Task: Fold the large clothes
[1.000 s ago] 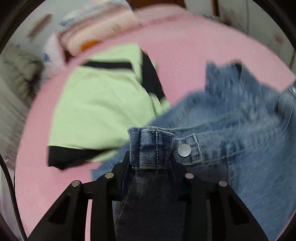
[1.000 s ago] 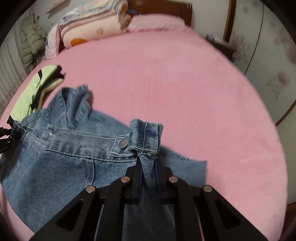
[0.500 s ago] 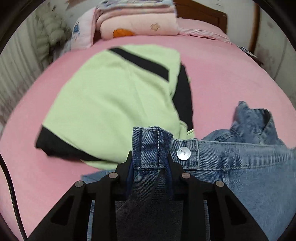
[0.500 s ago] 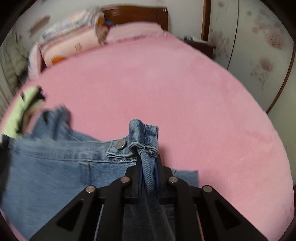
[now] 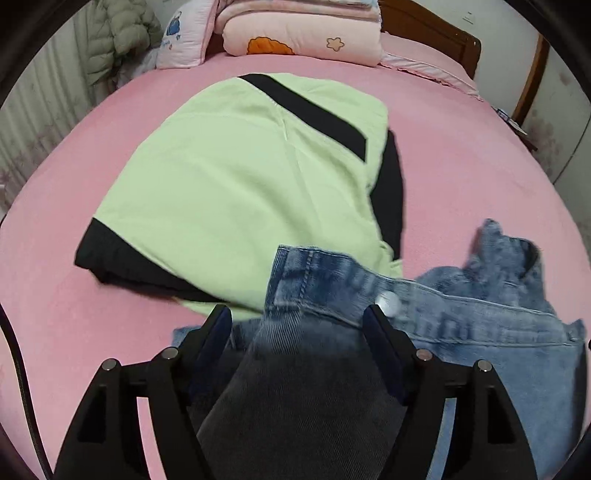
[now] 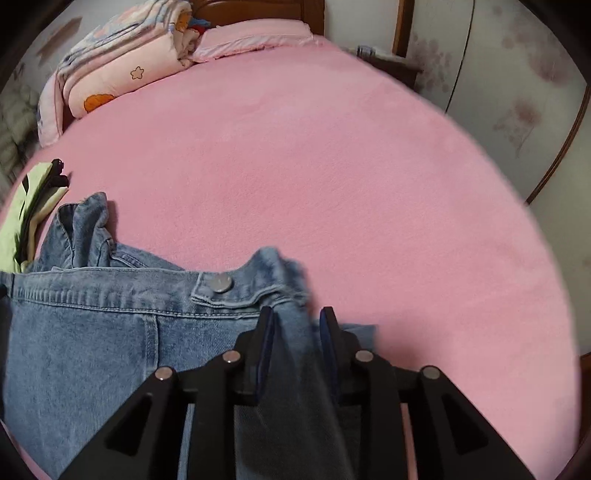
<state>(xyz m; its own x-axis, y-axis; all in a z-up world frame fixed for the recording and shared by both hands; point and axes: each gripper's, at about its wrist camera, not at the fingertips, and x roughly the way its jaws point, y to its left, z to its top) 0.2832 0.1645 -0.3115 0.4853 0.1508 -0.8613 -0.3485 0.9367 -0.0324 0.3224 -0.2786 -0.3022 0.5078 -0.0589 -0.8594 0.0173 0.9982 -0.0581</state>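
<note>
A blue denim jacket lies on the pink bed, its hem band with a metal button toward me. My left gripper is open, its jaws wide apart on either side of the jacket's left hem corner, which slips loose between them. In the right wrist view the jacket spreads to the left. My right gripper is open, jaws parted around the right hem corner, no longer pinching it.
A folded light-green and black garment lies on the bed just beyond the jacket's left corner; it shows at the left edge of the right wrist view. Folded pink quilts and a wooden headboard stand at the far end.
Both grippers were shut on the jacket's hem corners and have opened. The denim corners have dropped out of the pinch and sag toward the bed.
</note>
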